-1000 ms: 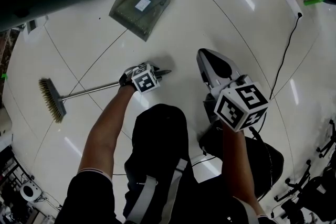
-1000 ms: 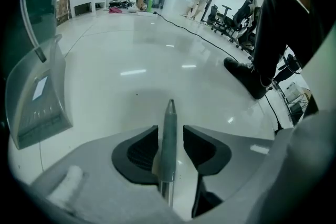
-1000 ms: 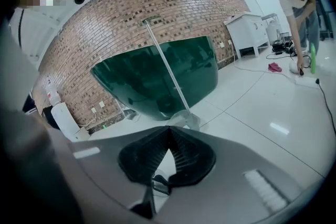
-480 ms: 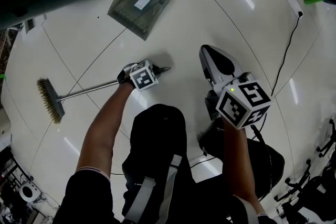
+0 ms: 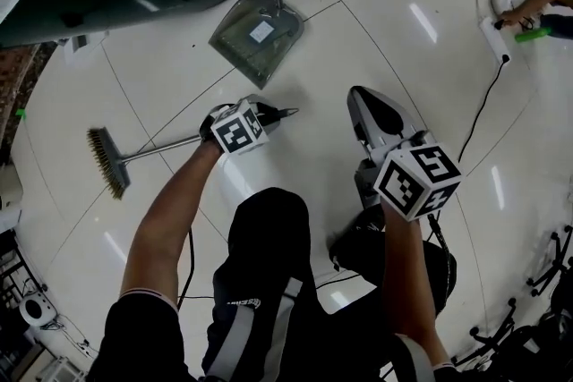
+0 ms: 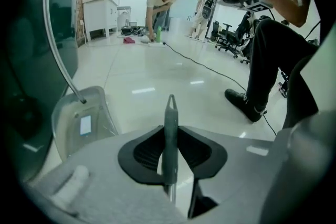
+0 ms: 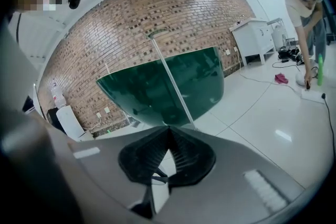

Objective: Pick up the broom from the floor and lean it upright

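1. Since a second ago the left gripper has been closing its fingers, and the broom handle now sits between them. Gripper and broom both stand nearer the dustpan in the head view.
2. Left fingers pinch the thin handle close to its end (the left gripper view shows the dark pads pressed on either side). The pointed tip pokes out past them, toward 3 o'clock in the head view.
3. From that grip the handle runs toward 8 o'clock to the bristle head, which is down at the white tiled floor.
4. At 12 o'clock from the left gripper, and apart from it, stands the dustpan, with its long pole rising out of the frame.
5. At 3 o'clock from the left gripper, well apart from the broom, the right gripper has its fingers pressed together on nothing. It faces a dark green panel.
6. Far off at 1 o'clock, a person bends toward the floor.
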Tool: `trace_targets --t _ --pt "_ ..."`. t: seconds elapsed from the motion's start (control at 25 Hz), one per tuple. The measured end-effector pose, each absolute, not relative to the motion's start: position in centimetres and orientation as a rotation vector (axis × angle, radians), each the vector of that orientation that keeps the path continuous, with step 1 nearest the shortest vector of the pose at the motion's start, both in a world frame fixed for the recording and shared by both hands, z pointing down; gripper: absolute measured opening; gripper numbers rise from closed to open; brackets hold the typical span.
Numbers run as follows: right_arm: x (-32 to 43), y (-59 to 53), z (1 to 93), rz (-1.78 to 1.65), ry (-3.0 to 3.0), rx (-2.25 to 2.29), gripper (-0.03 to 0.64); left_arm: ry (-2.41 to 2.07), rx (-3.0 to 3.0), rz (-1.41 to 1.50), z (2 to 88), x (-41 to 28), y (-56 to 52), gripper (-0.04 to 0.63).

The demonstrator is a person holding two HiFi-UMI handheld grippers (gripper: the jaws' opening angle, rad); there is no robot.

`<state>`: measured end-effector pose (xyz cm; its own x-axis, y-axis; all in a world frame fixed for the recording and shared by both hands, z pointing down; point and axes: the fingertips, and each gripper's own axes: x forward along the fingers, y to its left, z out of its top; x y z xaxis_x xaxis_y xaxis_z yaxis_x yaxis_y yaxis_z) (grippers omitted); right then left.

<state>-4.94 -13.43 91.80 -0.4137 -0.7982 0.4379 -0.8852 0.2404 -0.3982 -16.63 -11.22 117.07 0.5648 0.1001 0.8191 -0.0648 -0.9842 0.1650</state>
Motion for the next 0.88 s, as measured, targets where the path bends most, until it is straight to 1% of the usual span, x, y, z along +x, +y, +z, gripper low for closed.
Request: trace_targets --t 0.44,0.68,0.88 --pt "-6.7 -12.2 75.8 0.964 -2.377 1.464 0.003 -0.067 2.739 1.238 93.5 -16.8 -11.5 0.087" --pt "-7.8 -11.8 66.5 0.956 -2.415 1.37 0.002 -0.224 2.757 1.21 82.1 -18.5 -12.8 0.086" --pt "-8.3 -11.7 60.3 0.933 -2.461 1.271 0.003 -0.443 2.749 1.137 73.7 -19.7 -14.2 0.086"
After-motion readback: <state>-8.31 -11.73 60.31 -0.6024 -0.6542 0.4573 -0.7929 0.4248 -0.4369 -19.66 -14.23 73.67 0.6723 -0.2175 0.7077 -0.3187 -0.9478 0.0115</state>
